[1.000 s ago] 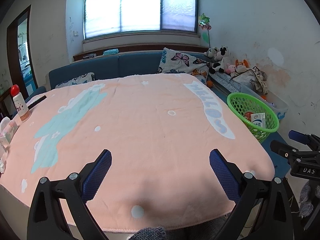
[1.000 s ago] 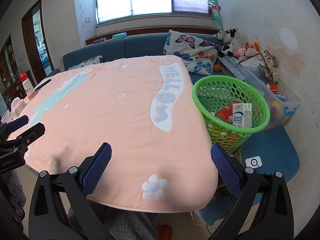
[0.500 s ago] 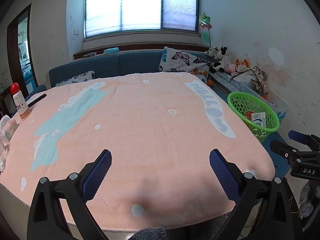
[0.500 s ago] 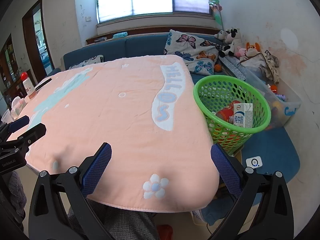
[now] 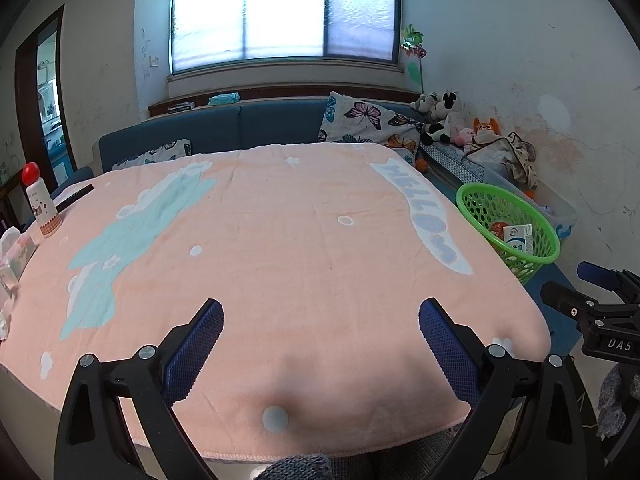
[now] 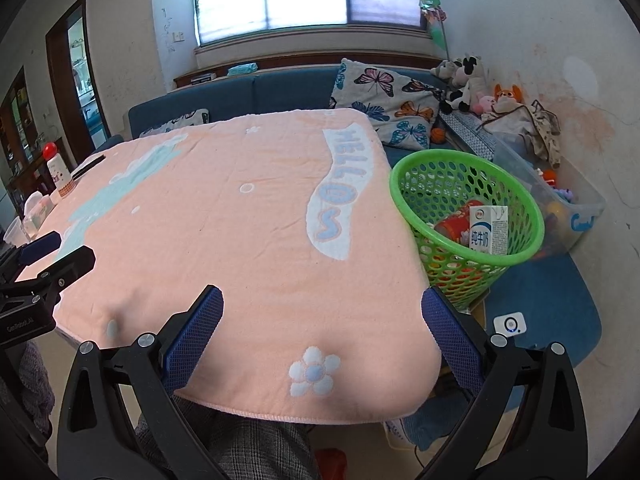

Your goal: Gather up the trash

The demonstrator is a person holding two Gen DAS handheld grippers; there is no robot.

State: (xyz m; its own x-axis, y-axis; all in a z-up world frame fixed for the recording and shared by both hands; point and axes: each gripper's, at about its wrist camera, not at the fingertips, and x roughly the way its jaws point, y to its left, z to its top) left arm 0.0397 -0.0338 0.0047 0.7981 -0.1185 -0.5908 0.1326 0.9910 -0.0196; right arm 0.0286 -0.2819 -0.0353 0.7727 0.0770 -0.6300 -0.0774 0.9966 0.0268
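Note:
A green mesh basket (image 6: pixel 516 204) stands on the floor right of the table; in the left wrist view the green mesh basket (image 5: pixel 476 194) shows at far right. Inside it lie a white milk carton (image 6: pixel 489 229) and a red can (image 6: pixel 456 222); the carton (image 5: pixel 518 239) also shows from the left. My left gripper (image 5: pixel 320 320) hangs open over the table's near edge, nothing between its fingers. My right gripper (image 6: pixel 322 312) is open over the near right corner, also empty.
The table wears a pink cloth (image 5: pixel 280 240). A red-capped bottle (image 5: pixel 40 204), a black remote (image 5: pixel 74 196) and tissue packs (image 5: pixel 16 248) sit at its left edge. A blue sofa (image 5: pixel 248 128), cushions, plush toys (image 5: pixel 440 116) and a clear bin (image 6: pixel 576 216) lie beyond.
Both grippers have drawn back and risen slightly, so the table and basket look a little smaller. Nothing was picked up or let go.

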